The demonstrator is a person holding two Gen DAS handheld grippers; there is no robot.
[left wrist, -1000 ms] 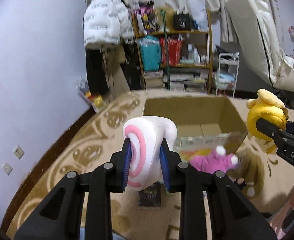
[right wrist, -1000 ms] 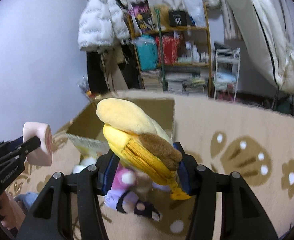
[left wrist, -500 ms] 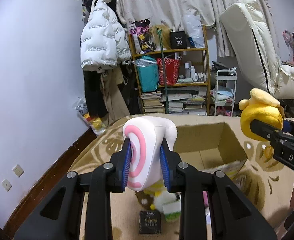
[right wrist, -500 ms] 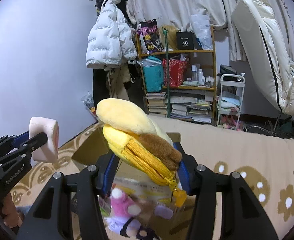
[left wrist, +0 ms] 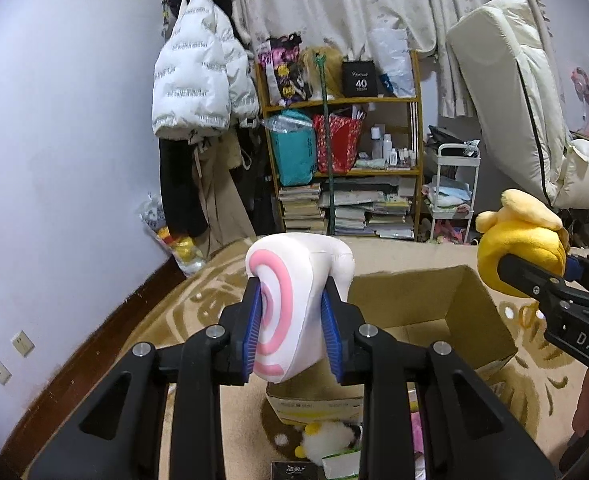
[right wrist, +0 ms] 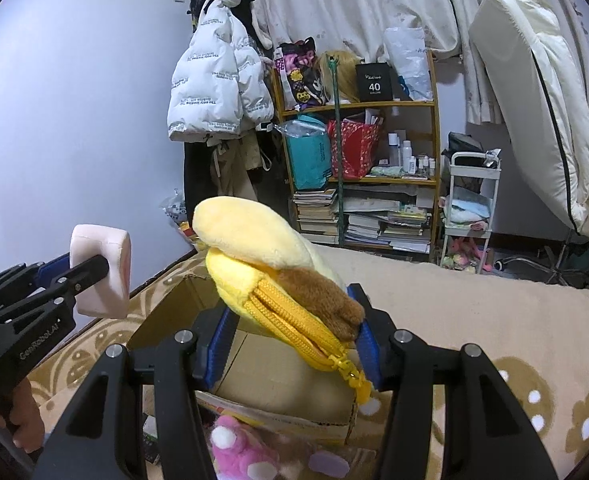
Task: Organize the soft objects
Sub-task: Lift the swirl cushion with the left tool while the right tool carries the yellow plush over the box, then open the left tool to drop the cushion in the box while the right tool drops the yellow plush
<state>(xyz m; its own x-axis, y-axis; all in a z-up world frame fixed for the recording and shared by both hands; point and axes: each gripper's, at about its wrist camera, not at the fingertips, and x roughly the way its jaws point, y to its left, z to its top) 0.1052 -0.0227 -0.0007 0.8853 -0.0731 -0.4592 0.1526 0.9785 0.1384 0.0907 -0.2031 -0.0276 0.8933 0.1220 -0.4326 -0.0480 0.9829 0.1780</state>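
I count two lifted toys: my left hand-held gripper (left wrist: 291, 330) clamps one pink-swirl plush (left wrist: 294, 300); my right hand-held gripper (right wrist: 292, 346) clamps one yellow plush pouch (right wrist: 278, 276), both above one cardboard box (left wrist: 434, 300).

- The left tool (left wrist: 290, 334), a black two-finger plastic frame, is seen with ribbed blue pads (left wrist: 251, 336) on its fingers and round silver screws on the linkage arms.
- The right tool (right wrist: 292, 346) is built alike; white lettering "DAS" is printed on its side.
- Bare skin of the hands (right wrist: 24, 424) is visible behind the frames.
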